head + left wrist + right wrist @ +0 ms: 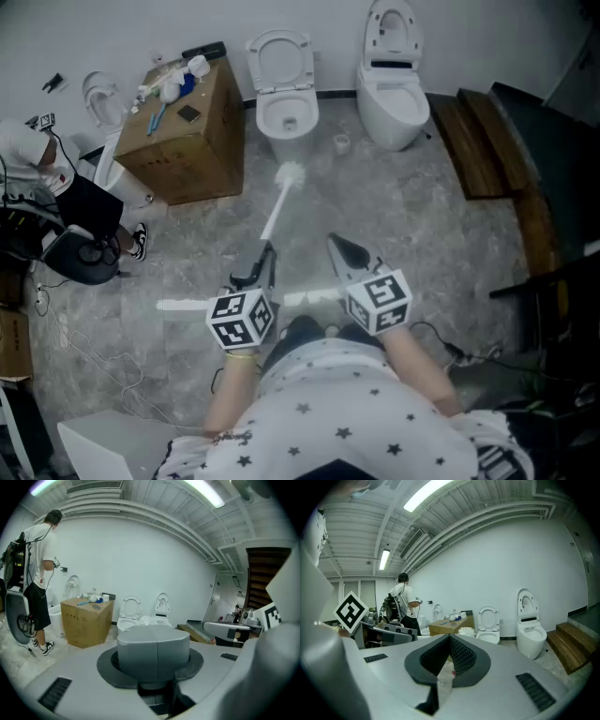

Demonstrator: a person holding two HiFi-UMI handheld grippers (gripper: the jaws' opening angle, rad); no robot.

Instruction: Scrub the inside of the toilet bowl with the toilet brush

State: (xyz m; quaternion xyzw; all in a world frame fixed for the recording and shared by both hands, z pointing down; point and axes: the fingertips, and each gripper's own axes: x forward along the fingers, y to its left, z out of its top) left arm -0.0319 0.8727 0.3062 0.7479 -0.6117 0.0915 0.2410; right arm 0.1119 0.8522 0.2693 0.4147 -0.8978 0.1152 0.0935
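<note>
Status: approach stage; scrubbing not begun.

1. My left gripper [262, 260] is clamped on the lower end of the toilet brush [275, 214]. In the left gripper view the jaws sit tight together around the grip. The handle slants forward and up from the jaws. The bristle head [291, 173] hangs over the floor, short of the toilet bowl [286, 115] and not touching it.

2. My right gripper [337, 247] has its jaws drawn together to a point. I make out nothing gripped between them. It hangs beside the left one, apart from the brush.

3. The target bowl stands against the far wall, seat and lid raised, interior open. A cardboard box [187, 155] stands just to its left. A second toilet [394, 103] stands to its right, well apart. A small cup [341, 143] sits on the floor between the two toilets.

4. Assessment of next move: carry the brush forward until the head clears the front rim. Then tip the handle up so the bristles drop inside and meet the inner wall. The slanted grip leaves little leverage, so firm pressure may twist the handle in the jaws. The cup lies near the path.
</note>
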